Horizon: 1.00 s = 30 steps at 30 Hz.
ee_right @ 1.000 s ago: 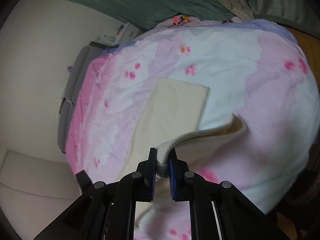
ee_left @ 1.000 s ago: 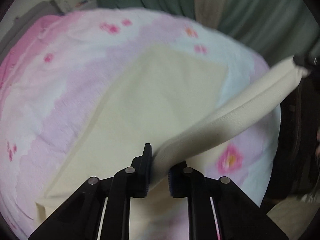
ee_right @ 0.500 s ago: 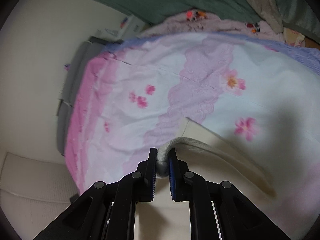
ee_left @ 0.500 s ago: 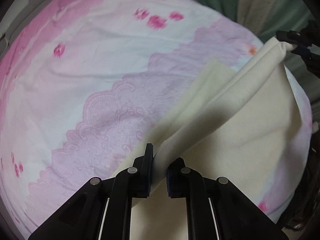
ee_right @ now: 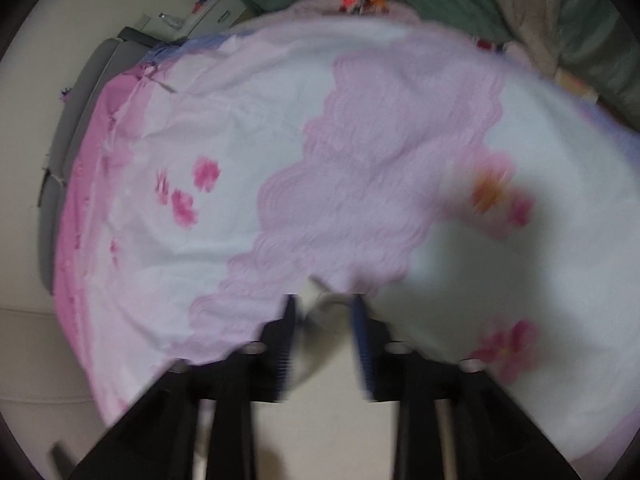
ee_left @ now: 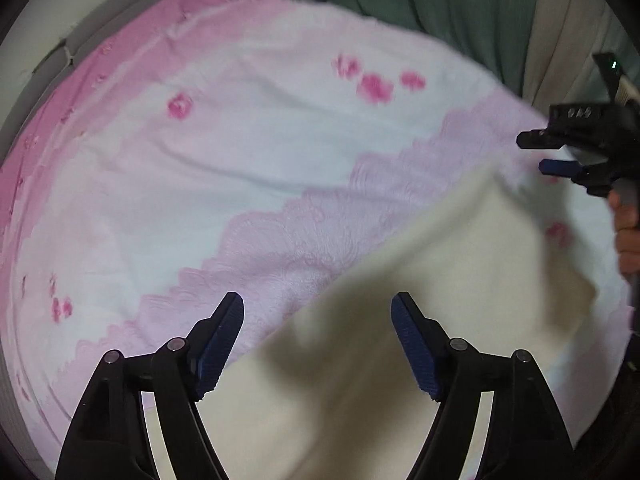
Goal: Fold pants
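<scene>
The cream pants (ee_left: 432, 292) lie folded over on the pink and white bedspread (ee_left: 240, 152). My left gripper (ee_left: 318, 312) is open and empty just above their near edge. My right gripper (ee_right: 324, 312) is open, with the pants' edge (ee_right: 320, 304) lying loose between its fingers; the view is blurred. The right gripper also shows at the right edge of the left wrist view (ee_left: 560, 152), open above the far corner of the pants.
Green curtains (ee_left: 420, 0) hang behind the bed. A grey headboard or bed frame (ee_right: 76, 120) runs along the left side by a cream wall. A white shelf with small items (ee_right: 208, 4) stands at the back.
Both grippers carried the pants' edge forward over the rest of the garment, then opened and let it go. The pants now lie folded on the bed.
</scene>
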Motion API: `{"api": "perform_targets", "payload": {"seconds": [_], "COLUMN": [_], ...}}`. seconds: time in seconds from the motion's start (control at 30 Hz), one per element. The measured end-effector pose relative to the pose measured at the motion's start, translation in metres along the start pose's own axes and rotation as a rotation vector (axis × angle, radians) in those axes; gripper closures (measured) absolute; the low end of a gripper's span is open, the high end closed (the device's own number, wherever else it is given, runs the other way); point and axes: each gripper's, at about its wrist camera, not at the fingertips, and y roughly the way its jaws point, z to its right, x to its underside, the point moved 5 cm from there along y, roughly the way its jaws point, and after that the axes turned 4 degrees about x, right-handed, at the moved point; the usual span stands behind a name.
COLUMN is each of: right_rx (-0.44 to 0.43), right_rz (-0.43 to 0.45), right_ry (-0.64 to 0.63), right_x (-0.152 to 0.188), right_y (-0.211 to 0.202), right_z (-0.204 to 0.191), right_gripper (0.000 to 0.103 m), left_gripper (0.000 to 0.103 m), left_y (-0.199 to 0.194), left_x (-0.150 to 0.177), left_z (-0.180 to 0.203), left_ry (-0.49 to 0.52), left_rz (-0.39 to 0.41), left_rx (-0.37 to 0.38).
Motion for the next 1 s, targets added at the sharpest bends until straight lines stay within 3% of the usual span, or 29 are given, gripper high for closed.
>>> {"api": "perform_targets", "payload": {"seconds": [0.13,0.23,0.3,0.4,0.7,0.83,1.0], "right_rx": [0.000,0.009,-0.003,-0.041,-0.161,-0.197,-0.222], "right_rz": [0.075,0.108,0.139,0.148,0.033,0.022,-0.007], "right_ry": [-0.086,-0.200,-0.315,-0.448,-0.715,-0.831,-0.931], "right_x": [0.000,0.022,0.050,0.096,0.234,0.293,0.366], "right_y": [-0.042,-0.079,-0.107,-0.139,-0.181,-0.199,-0.203], "right_z": [-0.007,-0.018,-0.030,-0.045,-0.088,-0.119,-0.161], "right_gripper": [0.054,0.048,0.040,0.039,0.037,0.037,0.037], "left_gripper": [0.024,0.024,0.024,0.024,0.020,0.019,0.017], "left_y": [-0.041,-0.072,-0.091,-0.125,-0.205,-0.238,-0.267], "left_x": [0.020,0.052,0.077,0.121,0.251,0.305,0.366], "left_z": [-0.006,-0.010,-0.012,-0.022,-0.068,-0.106,-0.166], "left_ry": [-0.034,-0.078,-0.112,-0.190,-0.408,-0.493,-0.556], "left_rz": [0.064,0.090,0.090,0.111,0.158,0.190,0.233], "left_rx": [-0.013,-0.020,-0.027,-0.036,-0.132,-0.188,-0.203]}}
